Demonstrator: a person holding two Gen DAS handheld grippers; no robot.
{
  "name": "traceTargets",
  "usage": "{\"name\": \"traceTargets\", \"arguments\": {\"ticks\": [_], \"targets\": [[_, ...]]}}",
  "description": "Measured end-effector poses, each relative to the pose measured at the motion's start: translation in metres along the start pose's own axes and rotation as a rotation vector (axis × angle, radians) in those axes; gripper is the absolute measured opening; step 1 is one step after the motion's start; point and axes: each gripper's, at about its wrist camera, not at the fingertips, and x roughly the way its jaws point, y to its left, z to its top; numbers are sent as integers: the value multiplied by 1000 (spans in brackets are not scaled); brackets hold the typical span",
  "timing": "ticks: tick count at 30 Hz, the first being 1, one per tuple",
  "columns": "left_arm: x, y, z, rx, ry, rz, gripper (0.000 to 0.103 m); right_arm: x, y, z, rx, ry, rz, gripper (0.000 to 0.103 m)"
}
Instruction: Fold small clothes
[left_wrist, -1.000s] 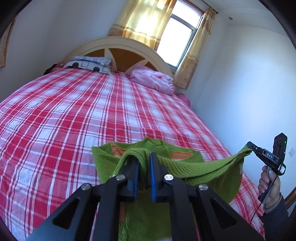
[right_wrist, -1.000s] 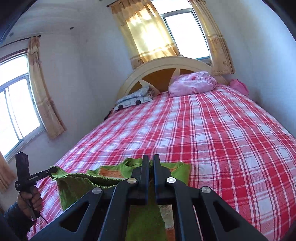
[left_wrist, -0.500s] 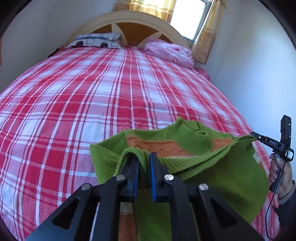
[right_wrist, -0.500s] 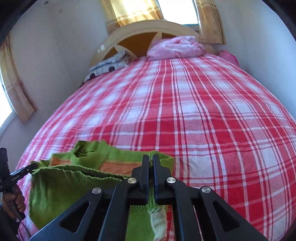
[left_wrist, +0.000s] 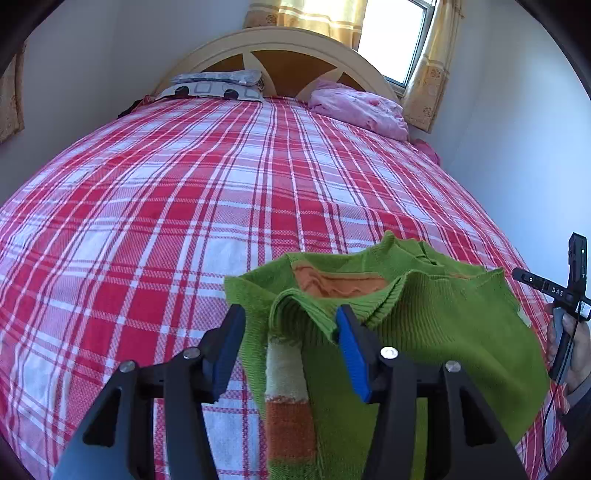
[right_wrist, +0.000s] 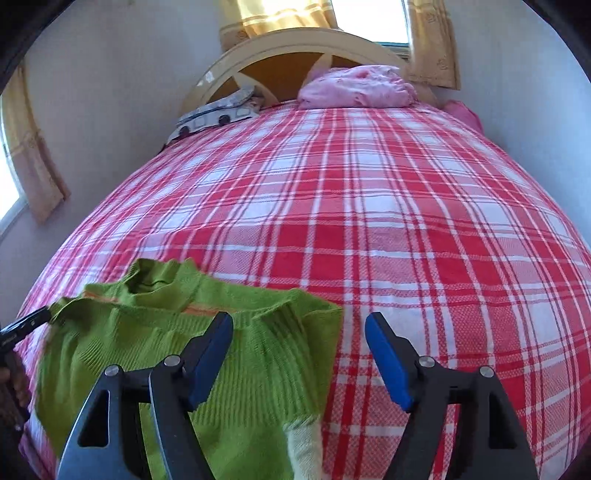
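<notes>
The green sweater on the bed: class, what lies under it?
The green sweater lies on the red checked bedspread, with its lower half folded up over its orange-striped front. How the bedspread and the folded-under layers look beneath it is covered.

A home bedroom: plaid-covered bed (left_wrist: 221, 192), arched headboard (left_wrist: 280, 48), pillows, curtained window (left_wrist: 391, 37).

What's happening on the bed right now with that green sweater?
A person with a handheld gripper in each hand is folding a small green sweater on the red plaid bed. Its ribbed hem is folded up toward the neckline. Both grippers are letting go: the left gripper is opening with a fold of hem between its jaws, and the right gripper is opening beside the sweater's edge.
</notes>
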Motion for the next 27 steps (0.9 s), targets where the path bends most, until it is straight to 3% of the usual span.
{"name": "traceTargets", "arguments": {"ticks": [7,9,11,14,16,21,24,27], "targets": [[17,-5,9,100,59,-85,68,6,3,5,-45,58,12,75],[15,-3,8,101,43,-101,71,8,1,3,-42,64,23,75],[13,-2,6,119,28,-118,81,10,-1,0,-43,71,36,75],[8,-2,5,146,7,-165,81,11,-1,-4,-58,67,53,75],[6,-2,7,146,-8,-157,91,8,-1,-5,-56,49,65,75],[26,-12,17,198,26,-120,91,9,5,-1,-89,48,52,75],[38,-20,21,220,47,-102,78,11,8,1,-106,55,41,74],[51,-27,21,245,77,-78,60,20,14,0,-146,83,13,66]]}}
